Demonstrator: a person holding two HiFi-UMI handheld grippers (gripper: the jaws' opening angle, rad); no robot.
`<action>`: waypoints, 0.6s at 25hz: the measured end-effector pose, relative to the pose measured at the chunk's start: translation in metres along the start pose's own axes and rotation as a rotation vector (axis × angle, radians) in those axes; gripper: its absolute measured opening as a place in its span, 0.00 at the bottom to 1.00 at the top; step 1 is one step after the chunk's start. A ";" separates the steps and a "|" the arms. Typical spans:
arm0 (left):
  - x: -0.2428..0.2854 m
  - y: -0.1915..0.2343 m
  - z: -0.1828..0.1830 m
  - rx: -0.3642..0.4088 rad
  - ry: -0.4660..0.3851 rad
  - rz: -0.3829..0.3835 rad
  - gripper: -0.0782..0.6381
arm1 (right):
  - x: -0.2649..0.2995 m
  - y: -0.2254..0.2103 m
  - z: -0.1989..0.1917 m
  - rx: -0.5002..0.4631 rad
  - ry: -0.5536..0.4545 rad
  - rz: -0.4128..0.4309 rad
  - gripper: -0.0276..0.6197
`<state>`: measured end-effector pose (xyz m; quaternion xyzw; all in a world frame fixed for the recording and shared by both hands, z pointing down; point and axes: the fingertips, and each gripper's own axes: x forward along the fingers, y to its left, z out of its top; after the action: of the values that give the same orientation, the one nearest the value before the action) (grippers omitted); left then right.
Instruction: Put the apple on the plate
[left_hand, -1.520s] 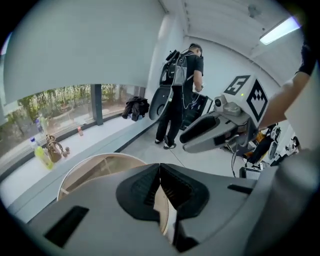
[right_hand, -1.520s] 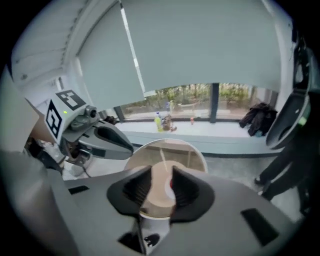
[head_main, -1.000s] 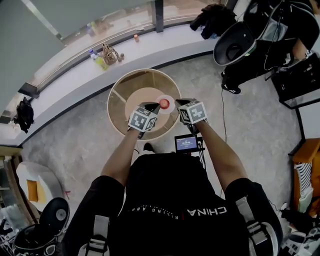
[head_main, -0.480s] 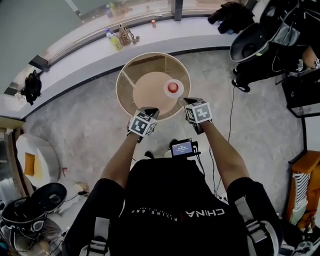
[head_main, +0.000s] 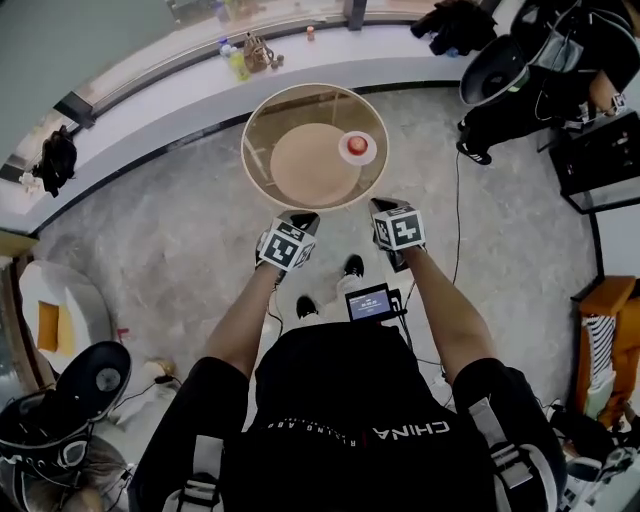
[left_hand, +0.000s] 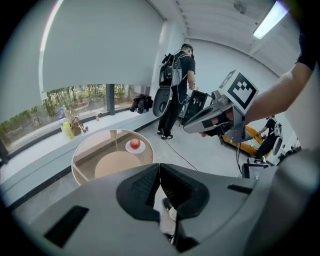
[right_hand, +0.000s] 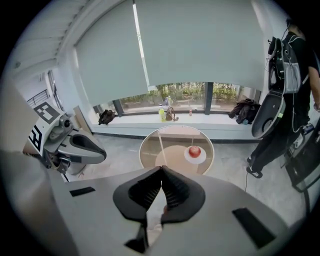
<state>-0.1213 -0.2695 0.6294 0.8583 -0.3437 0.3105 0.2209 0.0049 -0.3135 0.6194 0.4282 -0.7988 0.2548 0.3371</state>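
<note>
A red apple (head_main: 357, 145) sits on a small white plate (head_main: 366, 159) at the right side of a round glass table (head_main: 262, 122). Both grippers hang over the grey floor, short of the table's near rim. My left gripper (head_main: 303, 216) is shut and empty, as is my right gripper (head_main: 383, 206). In the left gripper view, the jaw tips of the left gripper (left_hand: 160, 165) meet, with the apple (left_hand: 134, 144) far ahead. In the right gripper view, the right gripper (right_hand: 161, 168) is shut too, the apple (right_hand: 194, 151) well beyond it.
A window ledge (head_main: 150, 90) behind the table carries a bottle and a small bag (head_main: 256, 50). A person with a backpack (left_hand: 175, 75) stands at the right by a black shell chair (head_main: 490, 70). A small screen (head_main: 370, 300) hangs at my waist.
Both grippers have drawn back from over the table to over the floor nearer me. The apple stays on the plate and the table now lies farther off.
</note>
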 end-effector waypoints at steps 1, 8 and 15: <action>-0.004 -0.008 -0.011 -0.012 0.002 -0.009 0.13 | -0.007 0.008 -0.012 0.004 0.009 -0.006 0.09; -0.021 -0.058 -0.067 -0.033 -0.006 -0.069 0.13 | -0.041 0.047 -0.067 -0.017 0.044 -0.054 0.09; -0.022 -0.067 -0.025 -0.161 -0.157 -0.018 0.13 | -0.057 0.039 -0.056 -0.071 -0.021 -0.062 0.09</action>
<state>-0.0947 -0.2001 0.6209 0.8626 -0.3760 0.2115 0.2642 0.0120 -0.2260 0.6078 0.4432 -0.7972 0.2112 0.3512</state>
